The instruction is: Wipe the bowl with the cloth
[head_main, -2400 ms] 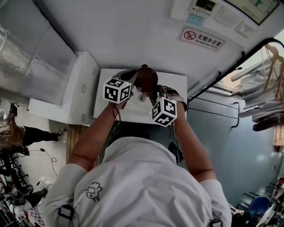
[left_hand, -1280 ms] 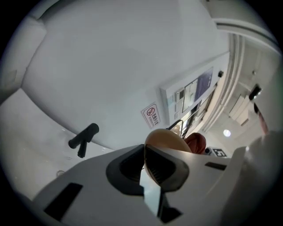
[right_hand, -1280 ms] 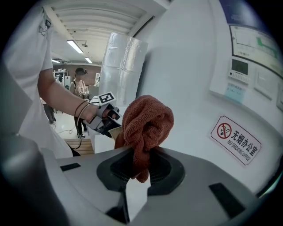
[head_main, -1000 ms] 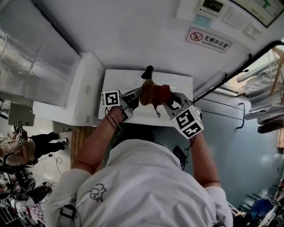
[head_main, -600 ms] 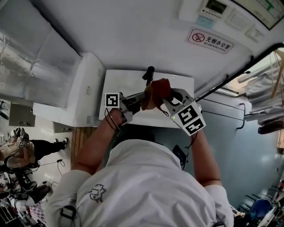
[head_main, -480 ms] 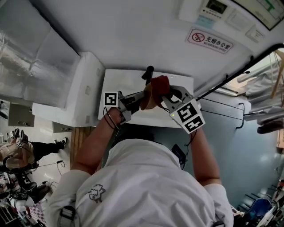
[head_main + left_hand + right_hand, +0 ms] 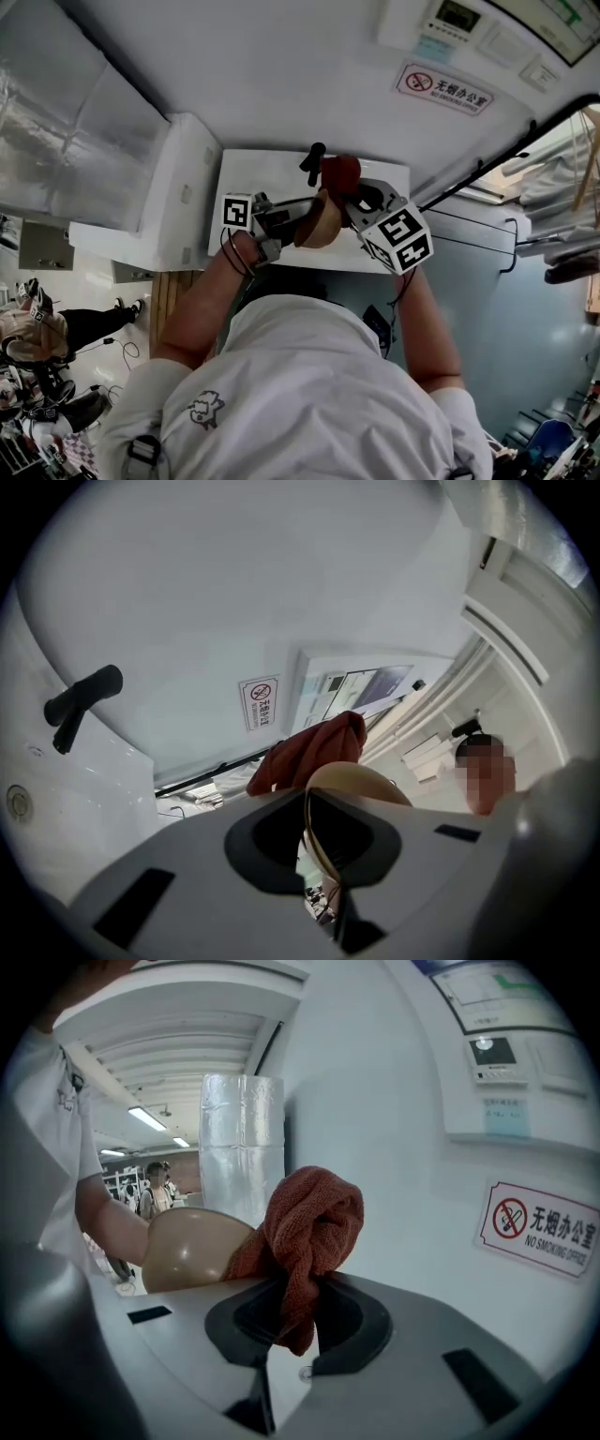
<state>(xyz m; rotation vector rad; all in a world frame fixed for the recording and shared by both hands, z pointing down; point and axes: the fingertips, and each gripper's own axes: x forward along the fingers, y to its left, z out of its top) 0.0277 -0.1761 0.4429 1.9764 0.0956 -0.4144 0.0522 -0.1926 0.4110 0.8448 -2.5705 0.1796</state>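
In the head view a tan bowl (image 7: 319, 225) is held up on edge over the white basin (image 7: 267, 178). My left gripper (image 7: 298, 221) is shut on its rim; in the left gripper view the thin rim (image 7: 312, 829) runs between the jaws, with the bowl's body (image 7: 366, 785) beyond. A bunched rust-red cloth (image 7: 340, 172) is clamped in my right gripper (image 7: 352, 195), just above and behind the bowl. The right gripper view shows the cloth (image 7: 314, 1222) rising from the shut jaws (image 7: 295, 1321) and touching the bowl (image 7: 187, 1246) on its left.
A black tap lever (image 7: 315, 155) sticks up at the basin's back, close to the cloth. A white cabinet (image 7: 178, 192) stands on the left. The wall behind carries a no-smoking sign (image 7: 441, 86). A foil-wrapped duct (image 7: 242, 1138) rises behind the bowl.
The left gripper has lifted and tipped the bowl, so its tan outside now faces up. The cloth has slid up off the bowl's front towards the tap.
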